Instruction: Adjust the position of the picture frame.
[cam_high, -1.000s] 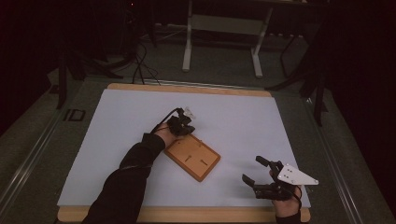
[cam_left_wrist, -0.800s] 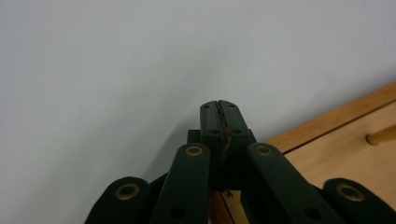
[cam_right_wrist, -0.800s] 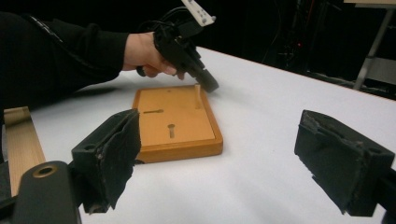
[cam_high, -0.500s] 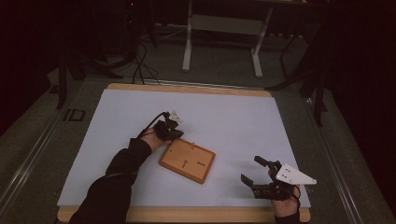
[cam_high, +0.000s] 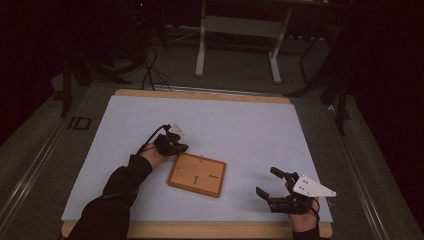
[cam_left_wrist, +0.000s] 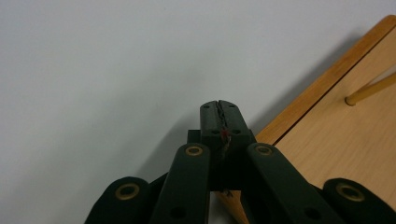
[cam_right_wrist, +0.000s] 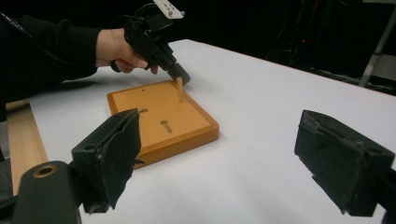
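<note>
Wooden board (cam_high: 197, 174) lies flat on the white table sheet (cam_high: 240, 125), lower centre of the high view, a bit left of middle. Compared with a second ago it sits further left and lower in the frame and has turned closer to square with the table edge; the left gripper (cam_high: 176, 146) has moved the same way with it. Likely reading: the left gripper is nudging or dragging the board into position, and that repositioning looks close to done. The right gripper (cam_high: 272, 186) holds the same spot at lower right, apart from the board.

Left gripper jaws are pressed together. In the left gripper view the closed tips (cam_left_wrist: 220, 116) hang over the white sheet just beside the board's raised rim (cam_left_wrist: 322, 84), with nothing board-sized between them; a thin reddish scrap shows in the seam, too small to identify. The right gripper's jaws are spread wide and empty, pads at lower left (cam_right_wrist: 112, 149) and right (cam_right_wrist: 341, 158) of its own view.

The right gripper view adds what the high view cannot resolve: a short wooden peg (cam_right_wrist: 179, 89) stands upright near the board's far corner, the left gripper's tip (cam_right_wrist: 177, 73) right at its top, and there are slots or holes in the board face (cam_right_wrist: 165, 124). Whether the tip touches the peg cannot be told. The left gripper view catches a thin dowel (cam_left_wrist: 371, 91) at upper right.
</note>
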